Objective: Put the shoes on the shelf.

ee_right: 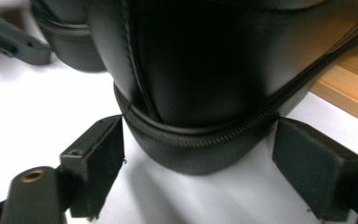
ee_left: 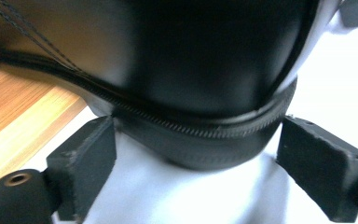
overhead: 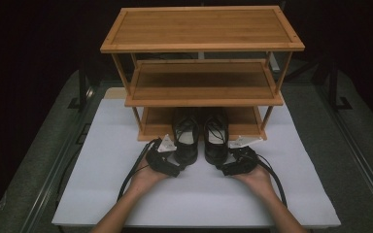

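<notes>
Two black leather lace-up shoes stand side by side on the white mat, toes under the rack's lowest shelf and heels toward me. My left gripper (overhead: pixel 178 166) is at the heel of the left shoe (overhead: pixel 186 138). In the left gripper view that heel (ee_left: pixel 205 70) sits between the open jaws of the left gripper (ee_left: pixel 198 140), the pads (ee_left: pixel 81 163) flanking its sole. My right gripper (overhead: pixel 222 167) is likewise at the right shoe (overhead: pixel 216 138). Its heel (ee_right: pixel 200 70) lies between the right gripper's (ee_right: pixel 200 135) open pads (ee_right: pixel 317 172). Whether any pad touches the leather I cannot tell.
A three-tier bamboo rack (overhead: pixel 201 29) stands at the back of the white mat (overhead: pixel 199 199); its lower board edge (ee_left: pixel 23 121) lies close beside the shoes. Dark grey carpet and metal rails flank the mat. The left shoe's heel (ee_right: pixel 70 42) shows in the right gripper view.
</notes>
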The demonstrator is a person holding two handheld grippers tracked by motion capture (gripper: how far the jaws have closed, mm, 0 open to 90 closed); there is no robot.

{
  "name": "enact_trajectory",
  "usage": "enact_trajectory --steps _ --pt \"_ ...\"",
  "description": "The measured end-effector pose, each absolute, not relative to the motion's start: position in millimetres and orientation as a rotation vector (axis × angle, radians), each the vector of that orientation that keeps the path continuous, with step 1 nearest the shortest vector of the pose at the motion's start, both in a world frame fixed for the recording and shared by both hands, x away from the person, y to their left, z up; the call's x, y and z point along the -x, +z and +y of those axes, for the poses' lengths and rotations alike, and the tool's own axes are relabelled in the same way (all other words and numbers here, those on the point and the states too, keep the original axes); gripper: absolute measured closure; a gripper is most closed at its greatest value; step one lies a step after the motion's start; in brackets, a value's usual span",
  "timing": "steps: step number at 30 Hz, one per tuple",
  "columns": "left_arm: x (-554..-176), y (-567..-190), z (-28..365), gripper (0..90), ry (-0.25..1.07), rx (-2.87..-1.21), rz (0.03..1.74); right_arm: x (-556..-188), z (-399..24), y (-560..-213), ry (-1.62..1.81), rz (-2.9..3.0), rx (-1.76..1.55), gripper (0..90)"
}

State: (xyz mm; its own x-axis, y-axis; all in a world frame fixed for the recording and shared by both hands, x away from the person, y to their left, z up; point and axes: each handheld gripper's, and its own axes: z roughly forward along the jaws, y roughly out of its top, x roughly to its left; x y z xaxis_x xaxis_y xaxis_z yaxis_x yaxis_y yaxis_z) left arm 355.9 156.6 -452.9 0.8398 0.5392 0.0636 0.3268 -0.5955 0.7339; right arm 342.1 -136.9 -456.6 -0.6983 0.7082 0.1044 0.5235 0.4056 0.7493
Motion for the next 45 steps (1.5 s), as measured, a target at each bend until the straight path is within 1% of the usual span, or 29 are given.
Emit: enact_trajectory --steps 4,5,6,13,25,33,37,45 --pt "-355 -453 152 14.8 0.379 -2.268 0.632 -339 -126 -457 1.146 2.421 -1.080 18.2" --pt "-355 -453 152 14.9 0.379 -2.268 0.632 -339 -126 -457 1.146 2.421 -1.080 18.2" --pt "-354 -453 150 14.9 0.382 -2.265 0.647 -339 -126 -457 1.146 2.410 -1.092 20.7" --pt "-354 -449 147 15.5 0.385 -2.279 0.672 -337 -125 -455 1.138 2.393 -1.102 22.0" --pt "-361 -433 150 15.5 0.323 -2.257 0.695 -341 -127 -441 1.166 2.395 -1.124 22.6" --pt "-380 -421 150 15.4 0.332 -2.214 0.717 -360 -130 -430 1.207 2.369 -1.147 22.6" --pt "-389 -420 150 15.4 0.333 -2.201 0.722 -368 -130 -429 1.222 2.354 -1.161 22.6" --pt "-413 -421 147 15.4 0.364 -2.202 0.738 -396 -127 -430 1.200 2.324 -1.177 22.6"
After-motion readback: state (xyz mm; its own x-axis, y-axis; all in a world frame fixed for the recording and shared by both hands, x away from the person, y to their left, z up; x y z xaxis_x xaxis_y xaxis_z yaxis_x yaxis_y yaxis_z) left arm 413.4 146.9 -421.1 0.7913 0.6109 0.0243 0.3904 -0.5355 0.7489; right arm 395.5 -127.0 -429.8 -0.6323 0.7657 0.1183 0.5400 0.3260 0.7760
